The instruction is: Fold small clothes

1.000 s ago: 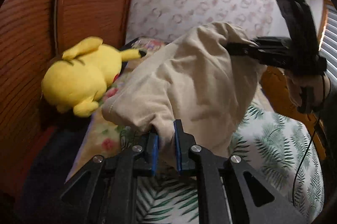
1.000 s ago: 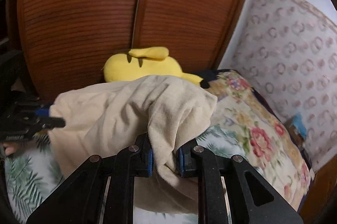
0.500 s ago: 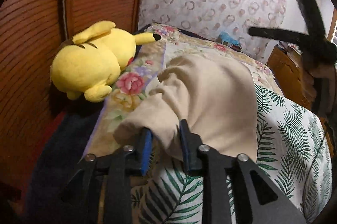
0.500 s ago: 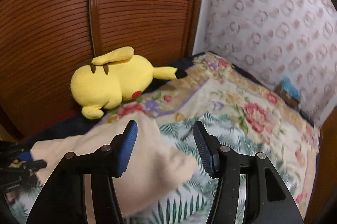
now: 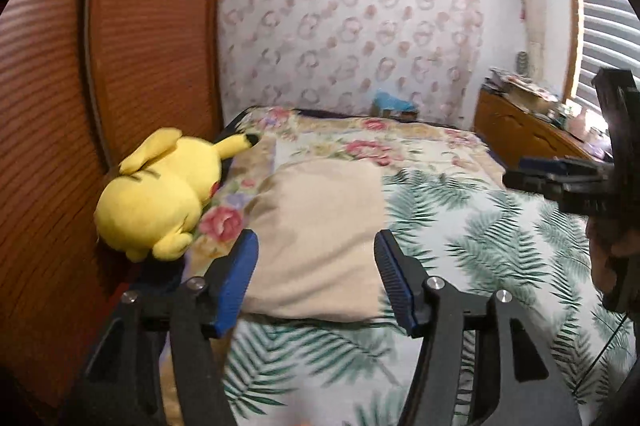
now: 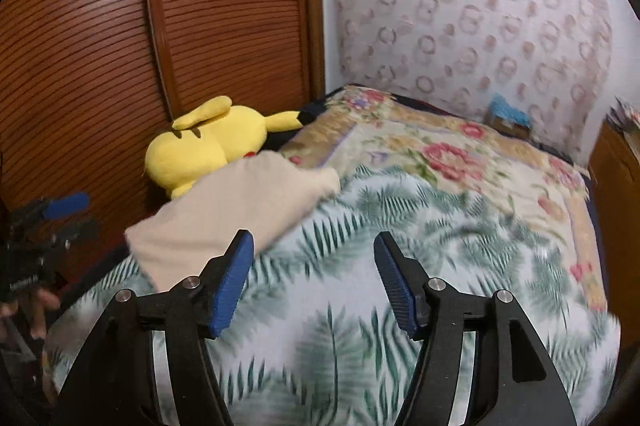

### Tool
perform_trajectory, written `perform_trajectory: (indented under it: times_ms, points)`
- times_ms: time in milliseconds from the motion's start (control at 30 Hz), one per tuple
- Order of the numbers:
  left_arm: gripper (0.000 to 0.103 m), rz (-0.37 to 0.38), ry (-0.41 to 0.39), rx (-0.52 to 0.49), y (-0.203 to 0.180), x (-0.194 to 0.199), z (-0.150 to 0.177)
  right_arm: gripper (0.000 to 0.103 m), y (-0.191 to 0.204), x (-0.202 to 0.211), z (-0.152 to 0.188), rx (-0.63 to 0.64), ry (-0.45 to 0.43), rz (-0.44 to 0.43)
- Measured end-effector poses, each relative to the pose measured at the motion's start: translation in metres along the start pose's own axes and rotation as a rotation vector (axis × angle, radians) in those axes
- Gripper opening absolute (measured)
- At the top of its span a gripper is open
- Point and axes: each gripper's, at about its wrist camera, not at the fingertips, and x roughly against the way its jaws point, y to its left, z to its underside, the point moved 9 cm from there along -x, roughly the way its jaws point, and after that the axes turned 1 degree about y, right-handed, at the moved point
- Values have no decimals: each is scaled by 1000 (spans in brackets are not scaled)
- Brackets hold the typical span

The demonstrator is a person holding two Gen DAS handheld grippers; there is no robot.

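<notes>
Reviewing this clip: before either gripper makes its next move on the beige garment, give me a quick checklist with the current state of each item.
1. Left gripper free of cloth: ok, jaws have just been opening, pads off the fabric.
2. Right gripper free of cloth: ok, jaws have just been opening, nothing between them.
3. Beige garment lying folded on the bedspread: ok.
4. Fold edges aligned: cannot tell, picture blurred.
5. Yellow plush toy apart from the garment: cannot tell; the right wrist view shows them overlapping.
</notes>
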Motion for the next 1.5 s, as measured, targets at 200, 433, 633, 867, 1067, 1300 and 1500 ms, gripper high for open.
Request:
perform_trajectory:
  times_ms: [200,433,633,867,1067,1300,1500]
  points:
    - [60,60,-20,-58,-52,23,-5,84,-17,66,36,-74,-50,93]
    - [60,122,-50,-112,-110,47,-11,84,-36,135,63,-135,-126,198]
    - [60,149,-79,-117,-138,67,-23,84,-48,192,80,-202,-205,276]
    - [60,155,-86,-115,-150,77,-24,84,-52,232,93,-228,-261,325]
    - [60,133,-96,-116,-152,80,-24,84,-47,240,94,-214,-277,338]
    - [60,134,-96,-118,-152,80,-24,84,-52,239,97,-225,-279,348]
    - [60,138,-94,-116,-153,81,-24,84,-55,239,100,-231,-275,355]
